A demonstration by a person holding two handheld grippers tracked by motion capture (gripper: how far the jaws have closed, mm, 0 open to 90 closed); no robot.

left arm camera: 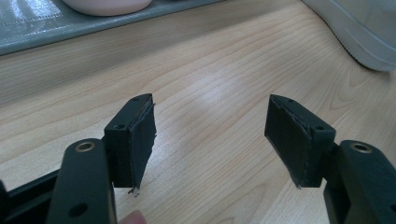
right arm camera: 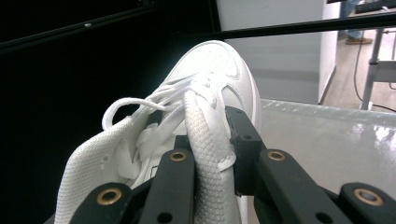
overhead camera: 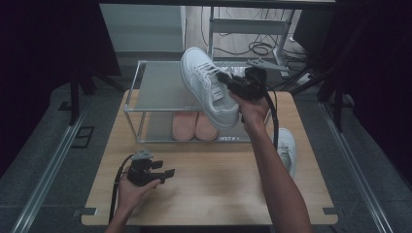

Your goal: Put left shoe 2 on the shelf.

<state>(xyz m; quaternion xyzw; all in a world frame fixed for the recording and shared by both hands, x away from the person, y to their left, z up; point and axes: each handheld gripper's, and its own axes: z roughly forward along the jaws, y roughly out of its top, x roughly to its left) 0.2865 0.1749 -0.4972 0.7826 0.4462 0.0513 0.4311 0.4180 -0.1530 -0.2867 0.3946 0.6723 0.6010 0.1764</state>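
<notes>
Right tool [overhead camera: 228, 82] pinched shut on white shoe's [overhead camera: 209, 87] collar, upper centre of frame, above rack's top shelf [overhead camera: 160, 87]; long axis slanted, toe toward upper left; left tool [overhead camera: 163, 173] spread, empty, low on counter [overhead camera: 218, 194], farther off.

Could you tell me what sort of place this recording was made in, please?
Probably a lab or workshop set up for recording: a wooden table bearing a small metal shoe rack, dark curtains at the sides, and cables on the floor behind.
</notes>
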